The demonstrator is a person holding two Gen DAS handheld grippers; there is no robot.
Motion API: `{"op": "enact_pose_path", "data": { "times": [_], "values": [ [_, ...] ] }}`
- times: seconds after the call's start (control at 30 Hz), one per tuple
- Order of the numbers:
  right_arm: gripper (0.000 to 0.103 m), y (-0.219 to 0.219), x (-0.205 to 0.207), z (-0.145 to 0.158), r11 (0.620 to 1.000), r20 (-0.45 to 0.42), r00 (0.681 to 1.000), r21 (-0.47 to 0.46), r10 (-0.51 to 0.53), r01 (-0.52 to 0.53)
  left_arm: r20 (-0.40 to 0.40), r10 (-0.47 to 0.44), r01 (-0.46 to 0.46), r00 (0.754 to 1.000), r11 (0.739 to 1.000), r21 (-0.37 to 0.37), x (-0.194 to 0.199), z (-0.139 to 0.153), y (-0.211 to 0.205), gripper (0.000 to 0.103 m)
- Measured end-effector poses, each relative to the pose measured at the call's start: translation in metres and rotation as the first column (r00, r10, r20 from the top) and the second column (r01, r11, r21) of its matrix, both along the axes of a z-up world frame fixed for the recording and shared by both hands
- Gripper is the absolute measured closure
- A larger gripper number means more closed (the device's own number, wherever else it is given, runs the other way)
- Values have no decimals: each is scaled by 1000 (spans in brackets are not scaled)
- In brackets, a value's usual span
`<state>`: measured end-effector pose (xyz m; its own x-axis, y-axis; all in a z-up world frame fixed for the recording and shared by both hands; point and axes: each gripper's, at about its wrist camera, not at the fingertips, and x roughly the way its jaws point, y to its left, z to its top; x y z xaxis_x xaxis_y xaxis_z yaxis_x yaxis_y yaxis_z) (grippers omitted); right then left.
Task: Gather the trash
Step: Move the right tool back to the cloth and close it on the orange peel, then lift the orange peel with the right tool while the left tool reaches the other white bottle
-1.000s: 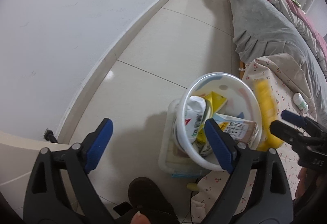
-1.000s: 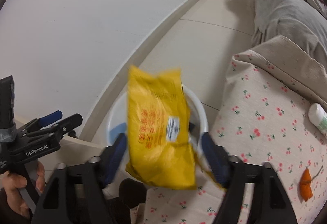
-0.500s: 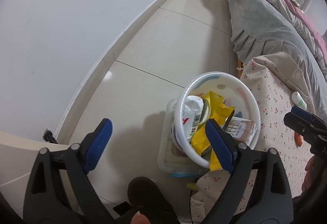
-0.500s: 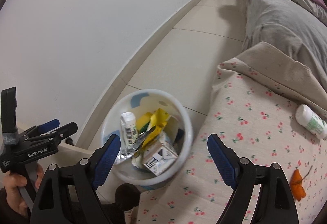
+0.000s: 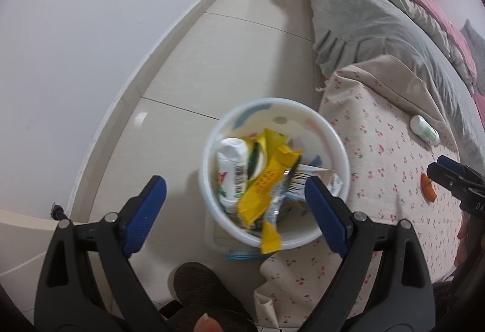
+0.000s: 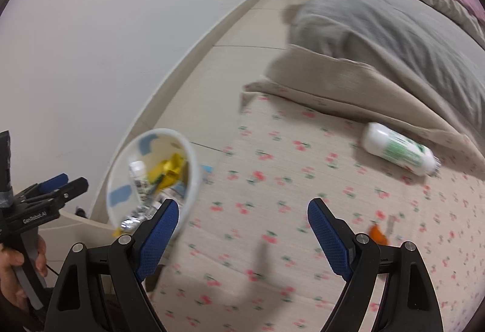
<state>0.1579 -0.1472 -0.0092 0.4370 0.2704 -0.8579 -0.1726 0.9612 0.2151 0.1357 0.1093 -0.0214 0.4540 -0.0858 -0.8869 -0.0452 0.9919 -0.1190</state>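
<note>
Both grippers, left (image 5: 235, 201) and right (image 6: 242, 230), hang with jaws wide apart and empty. A white bin (image 5: 333, 135) beside the bed (image 6: 272, 180) holds a yellow wrapper (image 5: 263, 183); bottle (image 6: 397, 150) and blurred orange scrap (image 6: 377, 234) lie on the bed.

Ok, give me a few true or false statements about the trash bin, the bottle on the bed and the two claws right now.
1. The yellow wrapper lies inside the white bin. True.
2. The right claw grips the white bottle. False: it is open and holds nothing; the bottle lies on the cherry-print sheet.
3. The bottle stands upright. False: it lies on its side.
4. The left claw is open, above the bin. True.
5. An orange scrap lies on the sheet near the right claw. True.
6. The bin is empty. False: it holds several pieces of packaging.
</note>
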Motion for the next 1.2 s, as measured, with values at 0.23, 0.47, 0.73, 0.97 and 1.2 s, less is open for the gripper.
{"op": "enact_pose_path", "data": {
  "times": [0.23, 0.47, 0.73, 0.97, 1.2],
  "values": [
    [15, -58, -8, -6, 996, -22, 996, -23, -90, 90, -12, -47, 47, 999, 999, 1, 2, -2, -28, 11],
    [15, -100, -11, -26, 988, -98, 985, -63, -145, 140, -19, -71, 71, 997, 997, 5, 3, -3, -44, 11],
    [15, -120, -9, -54, 985, -193, 967, -63, -168, 159, -18, -85, 85, 996, 996, 7, 4, -3, -57, 11],
    [34, -105, -5, -70, 988, -218, 968, -118, -125, 101, -17, -96, 96, 995, 995, 17, 6, -3, -68, 10],
    [67, -97, -5, -67, 976, -178, 978, -206, -109, 71, 6, -134, 134, 991, 990, 55, 11, -3, -89, 11]
  ]
}}
